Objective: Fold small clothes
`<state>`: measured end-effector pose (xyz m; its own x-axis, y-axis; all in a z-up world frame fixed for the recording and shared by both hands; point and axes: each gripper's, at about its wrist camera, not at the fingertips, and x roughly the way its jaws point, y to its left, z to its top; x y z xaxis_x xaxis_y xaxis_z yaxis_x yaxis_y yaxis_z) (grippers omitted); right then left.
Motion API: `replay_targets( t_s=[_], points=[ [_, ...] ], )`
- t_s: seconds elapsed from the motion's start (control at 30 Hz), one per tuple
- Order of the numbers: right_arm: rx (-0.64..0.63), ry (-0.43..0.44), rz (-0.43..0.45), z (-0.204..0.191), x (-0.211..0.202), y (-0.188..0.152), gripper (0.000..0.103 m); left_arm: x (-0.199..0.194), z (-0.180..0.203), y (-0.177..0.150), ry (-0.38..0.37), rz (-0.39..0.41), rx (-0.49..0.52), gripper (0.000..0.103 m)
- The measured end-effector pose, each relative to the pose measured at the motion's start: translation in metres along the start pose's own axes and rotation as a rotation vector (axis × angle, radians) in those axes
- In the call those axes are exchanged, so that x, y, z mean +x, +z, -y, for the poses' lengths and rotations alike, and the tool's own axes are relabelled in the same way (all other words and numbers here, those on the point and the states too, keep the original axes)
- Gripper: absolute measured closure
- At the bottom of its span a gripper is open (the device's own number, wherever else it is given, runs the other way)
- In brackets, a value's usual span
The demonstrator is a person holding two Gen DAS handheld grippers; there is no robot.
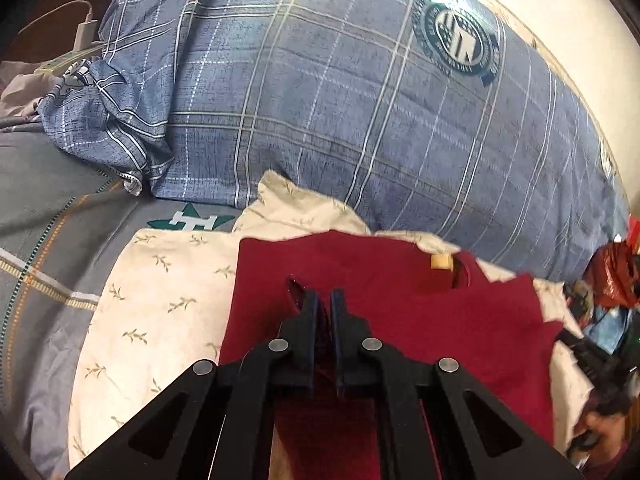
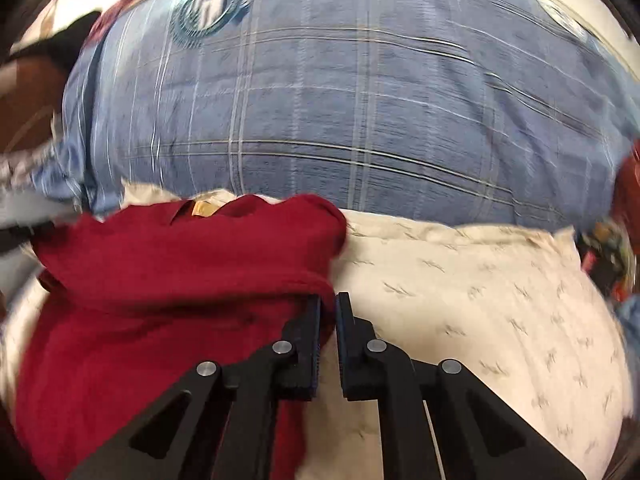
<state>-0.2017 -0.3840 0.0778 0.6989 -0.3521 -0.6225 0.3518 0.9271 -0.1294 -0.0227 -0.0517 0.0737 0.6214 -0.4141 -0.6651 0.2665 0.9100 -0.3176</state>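
Note:
A small dark red garment [image 1: 400, 312] lies on a cream cloth with a leaf print [image 1: 160, 300]. A tan label [image 1: 440, 262] shows at its neck opening. My left gripper [image 1: 324, 300] is shut on a fold of the red garment near its left part. In the right wrist view the red garment [image 2: 180, 280] is bunched and lifted at the left, its label [image 2: 202, 209] at the top. My right gripper [image 2: 329, 304] is shut on the garment's right edge, over the cream cloth [image 2: 480, 300].
A large blue plaid quilt [image 1: 340, 92] with a round green emblem [image 1: 456, 40] rises just behind the cloth. A grey striped sheet [image 1: 48, 248] lies at the left. A white charger and cable [image 1: 84, 28] sit far left. Cluttered colourful items [image 1: 608, 300] lie at the right.

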Motion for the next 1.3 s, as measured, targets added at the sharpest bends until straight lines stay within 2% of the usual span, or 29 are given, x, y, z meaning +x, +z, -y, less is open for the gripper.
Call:
replay_targets(
  t_s=[0.03, 0.07, 0.13, 0.2, 0.23, 0.3, 0.33, 0.37, 0.43, 0.53, 0.63, 0.7, 0.73, 0.83, 0.93, 1.03, 1.1, 1.13, 1.17, 1.3],
  points=[
    [0.02, 0.014, -0.032, 0.006, 0.001, -0.009, 0.098, 0.005, 0.0, -0.004, 0.004, -0.015, 0.008, 0.098],
    [0.023, 0.015, -0.071, 0.01, 0.005, -0.017, 0.103, 0.009, 0.0, -0.008, 0.003, -0.03, 0.009, 0.098],
    [0.061, 0.013, -0.139, 0.02, 0.01, -0.031, 0.103, 0.017, -0.003, -0.013, 0.001, -0.056, 0.0, 0.098],
    [0.13, 0.055, -0.138, 0.031, 0.003, -0.032, 0.103, 0.02, -0.006, -0.014, -0.002, -0.056, -0.018, 0.098],
    [0.139, 0.06, -0.12, 0.034, -0.004, -0.028, 0.097, 0.021, -0.008, -0.013, -0.005, -0.056, -0.026, 0.097],
    [0.104, 0.056, -0.053, 0.028, -0.016, -0.017, 0.083, 0.022, -0.011, -0.012, -0.013, -0.055, -0.037, 0.097],
    [0.042, 0.052, -0.021, 0.019, -0.019, -0.011, 0.053, 0.022, -0.012, -0.012, -0.014, -0.054, -0.037, 0.097],
    [-0.018, 0.037, -0.018, 0.009, -0.017, -0.007, 0.033, 0.023, -0.012, -0.012, -0.014, -0.054, -0.037, 0.097],
    [-0.167, -0.022, -0.048, -0.015, -0.006, -0.005, 0.035, 0.024, -0.013, -0.014, -0.013, -0.055, -0.035, 0.097],
    [-0.282, -0.048, -0.07, -0.037, 0.007, -0.011, 0.037, 0.024, -0.013, -0.013, -0.018, -0.05, -0.034, 0.097],
    [-0.255, -0.02, -0.077, -0.037, 0.012, -0.017, 0.037, 0.022, -0.013, -0.013, -0.023, -0.045, -0.037, 0.097],
    [-0.203, -0.003, -0.069, -0.03, 0.017, -0.016, 0.045, 0.022, -0.013, -0.012, -0.016, -0.046, -0.039, 0.097],
    [-0.174, 0.003, -0.074, -0.025, 0.023, -0.015, 0.053, 0.024, -0.013, -0.013, -0.017, -0.046, -0.045, 0.097],
    [-0.178, 0.021, -0.122, -0.024, 0.031, -0.012, 0.052, 0.022, -0.014, -0.013, -0.017, -0.047, -0.05, 0.097],
    [-0.155, 0.088, -0.078, -0.015, 0.013, -0.013, 0.053, 0.019, -0.018, -0.01, -0.012, -0.037, -0.058, 0.097],
    [-0.172, 0.036, -0.09, -0.011, 0.019, -0.015, 0.053, 0.022, -0.022, -0.008, -0.018, -0.041, -0.081, 0.097],
    [-0.186, 0.031, -0.096, -0.014, 0.028, -0.015, 0.055, 0.023, -0.02, -0.01, -0.008, -0.038, -0.075, 0.097],
    [-0.184, 0.039, -0.097, -0.017, 0.033, -0.014, 0.061, 0.023, -0.018, -0.011, -0.006, -0.037, -0.066, 0.097],
    [-0.173, 0.04, -0.092, -0.018, 0.037, -0.013, 0.08, 0.023, -0.016, -0.012, -0.003, -0.033, -0.062, 0.097],
    [-0.054, 0.068, -0.043, -0.008, 0.021, -0.006, 0.096, 0.023, -0.01, -0.014, -0.012, -0.042, -0.039, 0.097]
  ],
)
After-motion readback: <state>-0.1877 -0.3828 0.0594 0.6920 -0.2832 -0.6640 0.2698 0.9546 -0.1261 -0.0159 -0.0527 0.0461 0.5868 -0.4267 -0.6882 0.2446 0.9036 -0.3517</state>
